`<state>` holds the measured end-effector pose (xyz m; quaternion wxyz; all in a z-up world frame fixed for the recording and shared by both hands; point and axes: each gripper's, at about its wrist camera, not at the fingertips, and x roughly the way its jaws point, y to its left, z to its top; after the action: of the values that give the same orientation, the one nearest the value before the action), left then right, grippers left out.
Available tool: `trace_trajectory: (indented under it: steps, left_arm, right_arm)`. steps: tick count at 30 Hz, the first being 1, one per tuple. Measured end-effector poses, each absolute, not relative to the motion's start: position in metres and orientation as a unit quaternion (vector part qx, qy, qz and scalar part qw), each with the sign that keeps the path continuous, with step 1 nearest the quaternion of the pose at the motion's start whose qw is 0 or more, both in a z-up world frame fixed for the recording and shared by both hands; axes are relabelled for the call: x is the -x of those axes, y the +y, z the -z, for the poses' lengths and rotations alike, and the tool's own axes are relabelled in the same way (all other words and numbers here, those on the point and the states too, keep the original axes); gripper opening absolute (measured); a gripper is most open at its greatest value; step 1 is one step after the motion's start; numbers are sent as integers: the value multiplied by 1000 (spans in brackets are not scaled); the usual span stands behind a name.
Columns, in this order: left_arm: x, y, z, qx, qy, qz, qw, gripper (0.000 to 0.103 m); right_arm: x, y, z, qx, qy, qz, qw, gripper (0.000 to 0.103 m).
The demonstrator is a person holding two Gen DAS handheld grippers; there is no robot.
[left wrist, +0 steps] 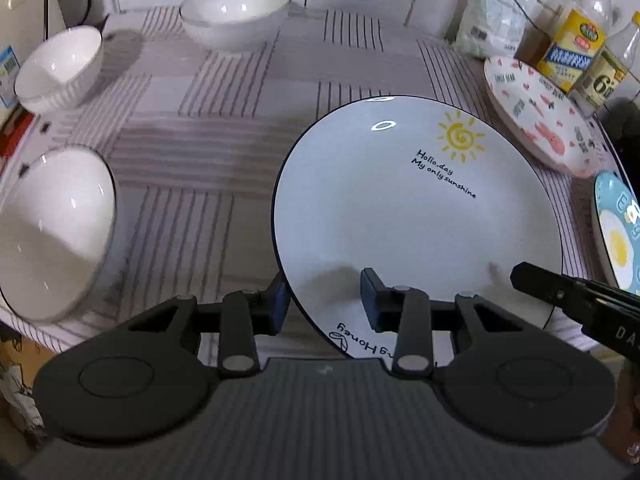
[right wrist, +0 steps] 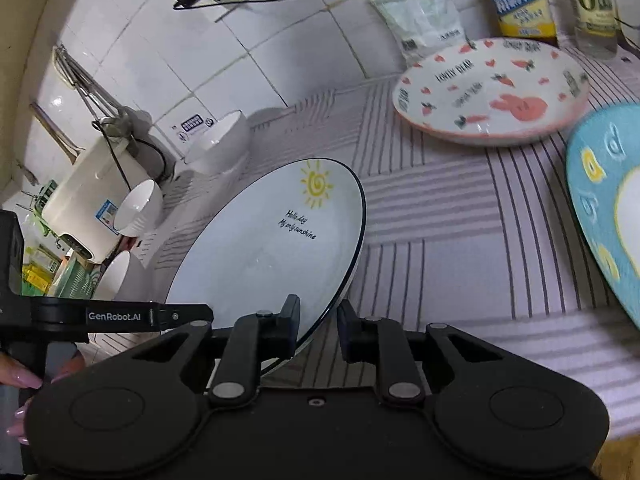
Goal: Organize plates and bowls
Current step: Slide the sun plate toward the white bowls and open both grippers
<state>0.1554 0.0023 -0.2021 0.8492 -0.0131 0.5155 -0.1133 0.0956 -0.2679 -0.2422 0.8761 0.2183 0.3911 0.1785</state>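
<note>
A white plate with a yellow sun and dark rim (left wrist: 416, 224) lies on the striped cloth; it also shows in the right wrist view (right wrist: 272, 248). My left gripper (left wrist: 324, 300) is open, its jaws straddling the plate's near left rim. My right gripper (right wrist: 318, 330) is open, its jaws straddling the plate's near right rim; its finger shows in the left wrist view (left wrist: 560, 288). A pink bunny plate (right wrist: 492, 92) and a blue egg plate (right wrist: 604, 204) lie to the right. Three white bowls (left wrist: 48, 232) (left wrist: 60, 68) (left wrist: 236, 12) sit left and back.
Oil bottles (left wrist: 576, 44) and a white packet (left wrist: 488, 16) stand at the back right by the tiled wall. A white cooker (right wrist: 88, 200) and hanging utensils are on the left. The striped tablecloth (left wrist: 224, 140) covers the table; its front edge is near me.
</note>
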Motion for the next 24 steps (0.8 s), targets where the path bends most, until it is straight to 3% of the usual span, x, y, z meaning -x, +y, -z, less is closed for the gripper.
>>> trace_trajectory:
  steps: [13,24]
  left_arm:
    - [-237,2,180,-3,484,127,866,37]
    - [-291,-16,204,-5,504,123,855,37]
  right_arm:
    - [-160,-260,221,-199,365,-201,887,25]
    - [-212,-255,226,-177,374,-178,893,26]
